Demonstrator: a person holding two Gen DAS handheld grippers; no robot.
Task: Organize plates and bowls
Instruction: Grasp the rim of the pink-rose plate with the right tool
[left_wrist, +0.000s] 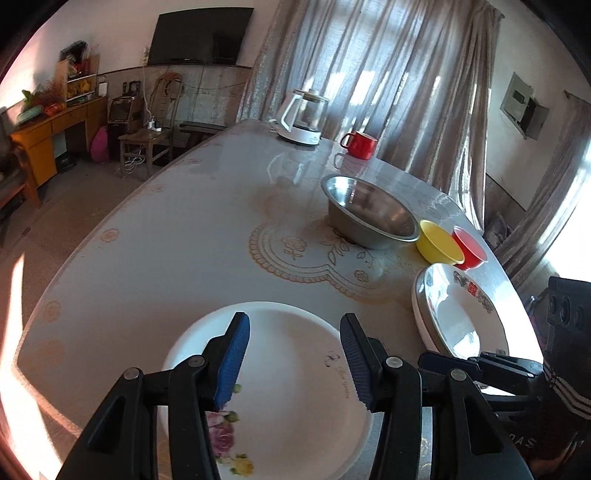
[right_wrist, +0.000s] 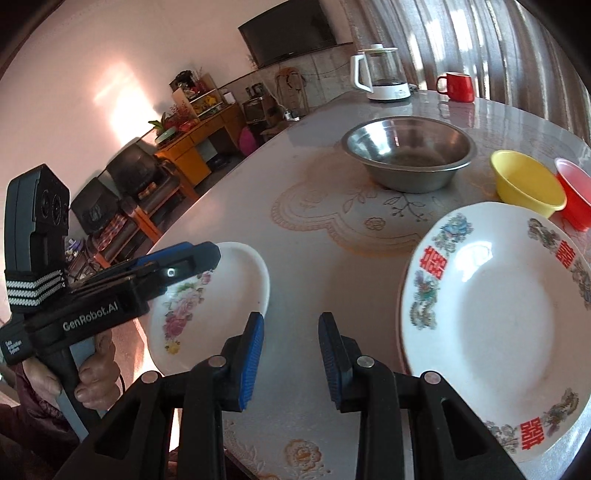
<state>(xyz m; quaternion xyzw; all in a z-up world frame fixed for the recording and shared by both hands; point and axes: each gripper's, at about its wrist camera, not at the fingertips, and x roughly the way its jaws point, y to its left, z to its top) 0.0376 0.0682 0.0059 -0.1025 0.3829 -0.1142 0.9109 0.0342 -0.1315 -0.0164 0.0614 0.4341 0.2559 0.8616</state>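
Two hand-held grippers (left_wrist: 295, 354) (right_wrist: 291, 354) (both part-open, empty), two plates (left_wrist: 288, 369) (right_wrist: 498, 325), three bowls (right_wrist: 408, 153)

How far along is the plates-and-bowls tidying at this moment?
Barely begun. Done: nothing nested, though the plate with red characters seems to top another plate. In hand: nothing; the left claw hangs open over the white rose-patterned plate, and the right claw is empty above bare table. Left: steel bowl, yellow bowl and red bowl still stand separately.
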